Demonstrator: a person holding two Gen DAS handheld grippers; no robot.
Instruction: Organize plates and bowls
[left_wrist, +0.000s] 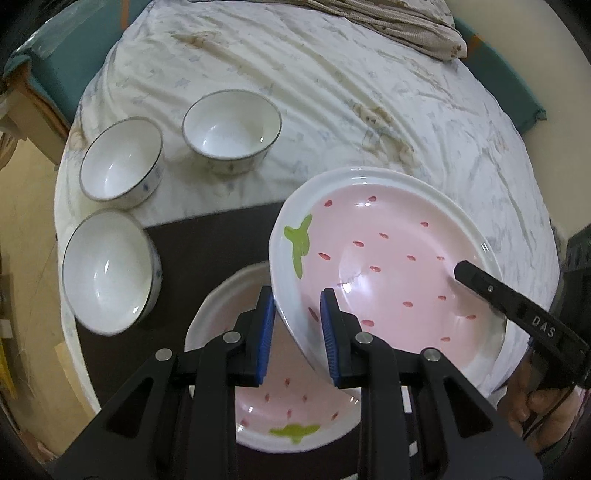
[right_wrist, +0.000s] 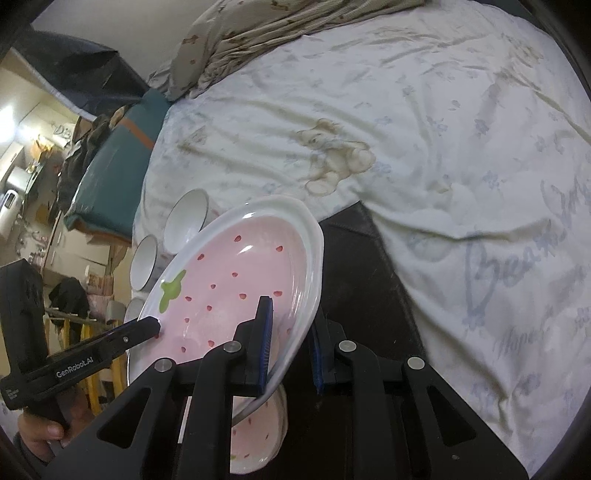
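A pink strawberry-pattern plate (left_wrist: 399, 258) with a white rim is held tilted in the air. My left gripper (left_wrist: 297, 328) straddles its near-left rim with blue pads on both sides. My right gripper (right_wrist: 290, 347) straddles the opposite rim, and one of its black fingers (left_wrist: 491, 288) shows lying over the plate. A second strawberry plate (left_wrist: 280, 410) lies flat on a dark board (left_wrist: 207, 236) below; it also shows in the right wrist view (right_wrist: 258, 432). Three white bowls (left_wrist: 122, 158) (left_wrist: 231, 127) (left_wrist: 107, 273) stand upright at the left.
The bowls and board rest on a bed with a white printed sheet (left_wrist: 351, 92). A rumpled beige blanket (right_wrist: 236, 40) lies at the far end. The bed's left edge drops to a cluttered room (right_wrist: 44, 192). A teal mattress side (right_wrist: 110, 177) shows there.
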